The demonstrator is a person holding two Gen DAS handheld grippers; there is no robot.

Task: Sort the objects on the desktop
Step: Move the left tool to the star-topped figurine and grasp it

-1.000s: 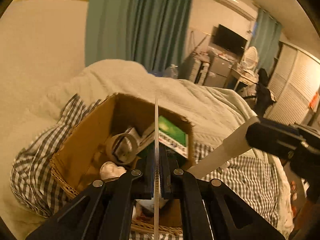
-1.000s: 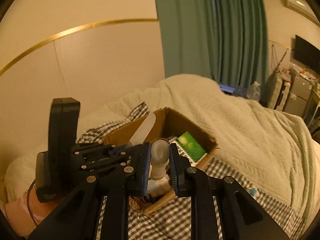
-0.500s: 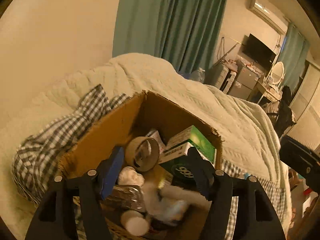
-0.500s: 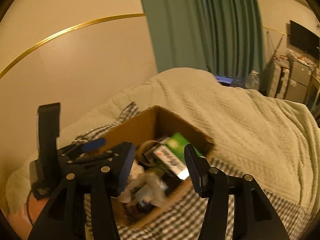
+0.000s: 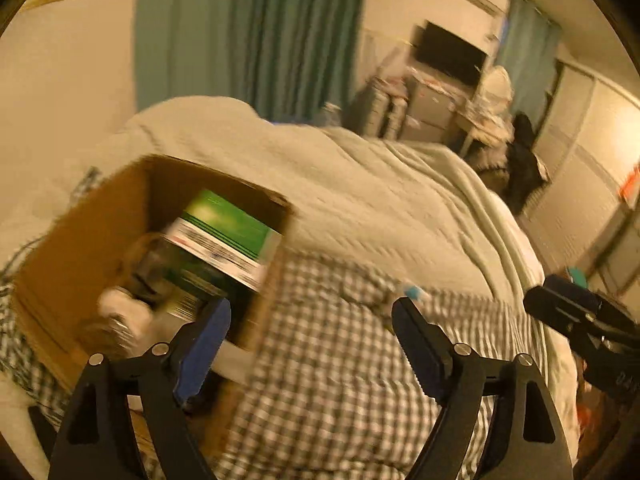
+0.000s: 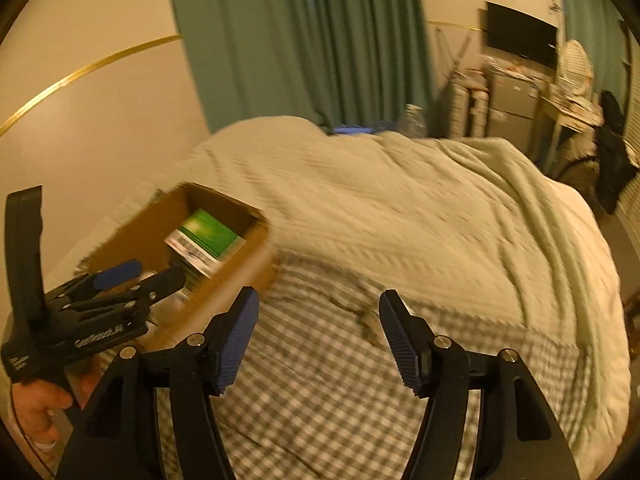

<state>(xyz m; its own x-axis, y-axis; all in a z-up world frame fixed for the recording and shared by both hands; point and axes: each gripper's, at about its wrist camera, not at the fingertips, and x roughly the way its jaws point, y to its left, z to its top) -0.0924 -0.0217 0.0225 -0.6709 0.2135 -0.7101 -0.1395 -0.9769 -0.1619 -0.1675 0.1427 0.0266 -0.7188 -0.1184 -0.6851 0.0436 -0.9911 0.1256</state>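
Everything's motion-blurred. Over on the left a cardboard box (image 5: 100,232) sits on the checked sheet (image 5: 340,360), stuffed with junk: a green and white carton (image 5: 228,236) leaning against its far corner, a roll of tape (image 5: 148,256) and something white (image 5: 120,308) lower down. Behind it all there's a pale quilt (image 6: 420,208), then green curtains (image 6: 300,40).

The left gripper (image 5: 310,332) hangs by the box's near corner, angled down, its jaws just opened wide with nothing between them. The right gripper (image 6: 318,316) is over bare sheet, jaws also freshly spread and empty. A hand (image 6: 40,408) grips the left tool's handle.
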